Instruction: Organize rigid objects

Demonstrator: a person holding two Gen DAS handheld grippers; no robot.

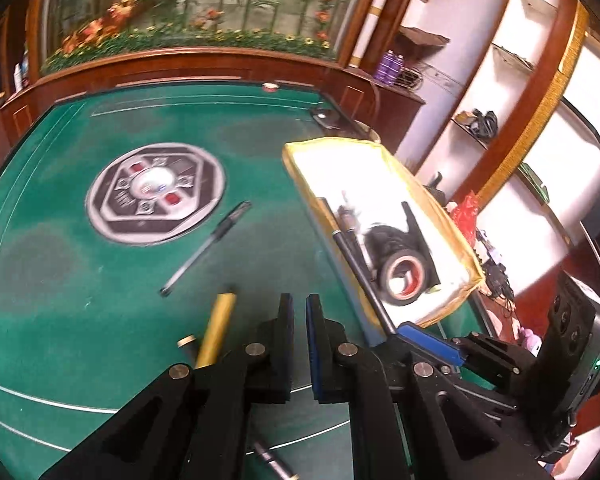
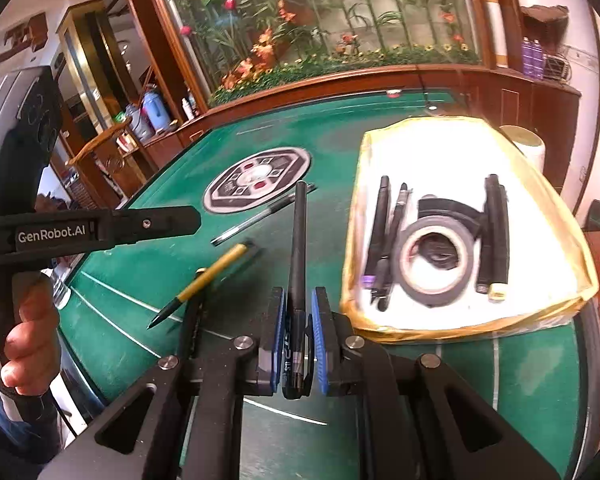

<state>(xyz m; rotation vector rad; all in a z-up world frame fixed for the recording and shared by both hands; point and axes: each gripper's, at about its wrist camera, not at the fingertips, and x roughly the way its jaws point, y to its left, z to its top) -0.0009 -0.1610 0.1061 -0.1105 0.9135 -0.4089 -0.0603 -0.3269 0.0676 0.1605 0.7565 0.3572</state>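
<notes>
Black pen (image 2: 299, 248) sits pinched between the right gripper (image 2: 299, 312) fingers, pointing forward above the green worktop (image 2: 140, 280); left gripper (image 1: 299, 320) fingers nearly pressed together, empty.

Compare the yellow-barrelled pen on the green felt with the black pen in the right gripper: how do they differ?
The yellow-barrelled pen lies flat on the green felt table, untouched; the black pen is clamped between the right gripper pads, lifted and pointing away from the camera. The yellow one has a dark tip and yellow body; the held one is black all over. Both are slim pens still outside the yellow-rimmed white tray.
</notes>
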